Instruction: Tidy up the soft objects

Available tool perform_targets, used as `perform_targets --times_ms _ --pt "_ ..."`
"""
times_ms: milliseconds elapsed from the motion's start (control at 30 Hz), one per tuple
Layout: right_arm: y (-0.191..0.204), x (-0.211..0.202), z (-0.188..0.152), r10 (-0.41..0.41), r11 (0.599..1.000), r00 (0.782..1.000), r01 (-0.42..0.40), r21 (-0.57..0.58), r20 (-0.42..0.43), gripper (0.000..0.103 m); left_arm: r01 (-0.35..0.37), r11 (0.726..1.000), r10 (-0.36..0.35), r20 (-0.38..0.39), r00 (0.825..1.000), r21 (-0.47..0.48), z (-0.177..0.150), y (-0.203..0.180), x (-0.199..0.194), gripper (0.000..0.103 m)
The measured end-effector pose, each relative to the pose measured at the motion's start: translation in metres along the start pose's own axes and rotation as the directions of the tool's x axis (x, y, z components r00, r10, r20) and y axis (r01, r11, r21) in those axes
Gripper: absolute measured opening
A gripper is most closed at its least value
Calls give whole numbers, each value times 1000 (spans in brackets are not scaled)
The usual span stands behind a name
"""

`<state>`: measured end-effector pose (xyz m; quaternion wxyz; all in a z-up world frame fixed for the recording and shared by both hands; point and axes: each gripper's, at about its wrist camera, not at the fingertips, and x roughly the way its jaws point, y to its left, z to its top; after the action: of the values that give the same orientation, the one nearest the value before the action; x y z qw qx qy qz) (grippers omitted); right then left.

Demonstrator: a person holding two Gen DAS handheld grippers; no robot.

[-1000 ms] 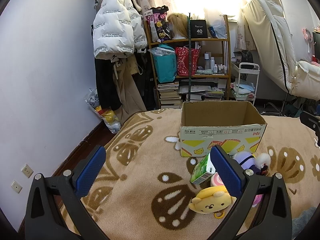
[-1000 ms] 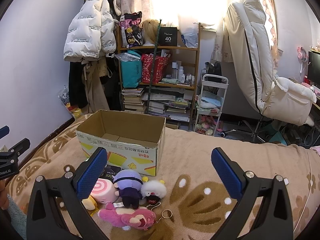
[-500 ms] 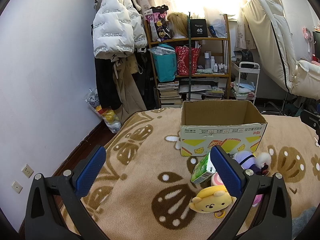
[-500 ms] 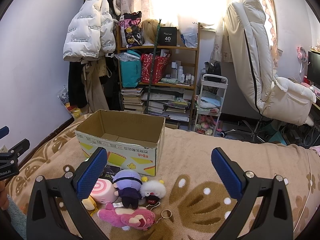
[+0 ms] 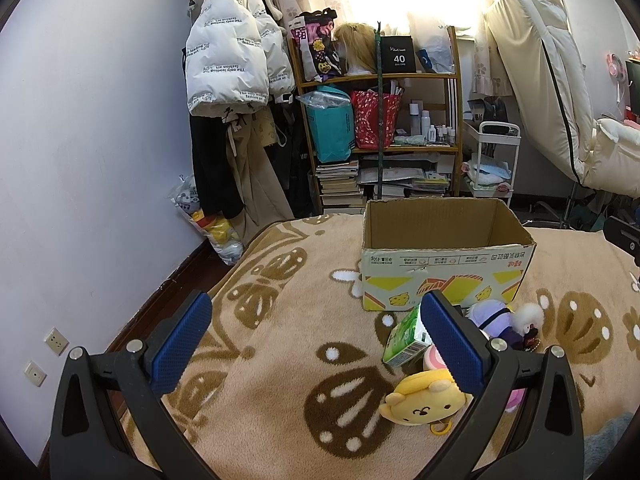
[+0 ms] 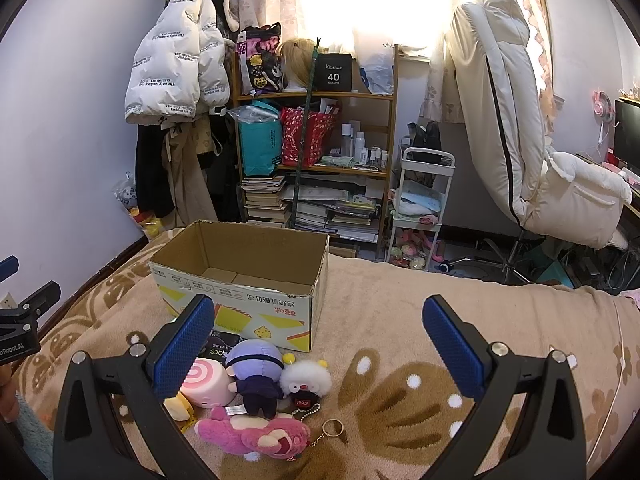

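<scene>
The soft toys lie in a loose heap on the brown patterned blanket [image 6: 400, 292], just in front of the open cardboard box [image 6: 256, 300]. Seen past my right gripper [image 6: 320, 340], a purple-headed plush [image 6: 256, 372] sits just inside my left-hand finger, with a white fluffy plush [image 6: 306, 378] touching it on the side toward my other finger. A pink swirl plush [image 6: 204, 380] is partly hidden behind my left-hand finger [image 6: 182, 344], and a pink bear plush [image 6: 260, 432] lies lowest, nearest me, with a key ring [image 6: 333, 427] on a chain beside it. My right fingers stand wide apart with nothing between their blue pads; the far finger hangs over bare blanket.

Through my left gripper [image 5: 316, 344], the heap sits around my right-hand finger [image 5: 450, 344]. A yellow plush [image 5: 424, 398] lies face-up just below that finger's pad, and a green carton [image 5: 406, 340] leans tilted just inside it. The purple and white toys peek out beyond it. My left fingers are spread wide too, holding nothing, over open blanket.

The box is empty as far as I can see into it. Behind it stand a crowded shelf [image 6: 316, 152], a white puffer jacket [image 6: 176, 76] hung on the wall, and a cream reclining chair [image 6: 520, 132].
</scene>
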<state>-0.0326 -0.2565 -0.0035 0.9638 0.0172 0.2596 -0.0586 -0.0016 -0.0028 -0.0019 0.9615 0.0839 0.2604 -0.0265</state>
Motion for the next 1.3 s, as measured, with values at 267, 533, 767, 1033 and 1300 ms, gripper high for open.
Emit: perform_targets --times_ms 267,533,767,1033,1300 --pt "1 0 -1 1 1000 1000 -1 1 -2 103 2 1000 -2 -6 1000 2 -1 1 0 103" --pt "-6 7 1 13 1000 999 -13 8 -35 103 35 999 -35 -40 999 10 -9 1 4 103" --pt "0 12 -4 18 1000 999 -18 2 -51 103 68 998 -69 -85 994 -10 -5 -6 6 103" --pt "5 28 -7 27 1000 993 -28 -10 -114 103 84 995 -75 -135 988 60 -6 -32 17 103" --pt "15 58 -22 19 997 969 -36 -63 -246 103 126 987 -101 -235 967 97 -18 -57 44 103"
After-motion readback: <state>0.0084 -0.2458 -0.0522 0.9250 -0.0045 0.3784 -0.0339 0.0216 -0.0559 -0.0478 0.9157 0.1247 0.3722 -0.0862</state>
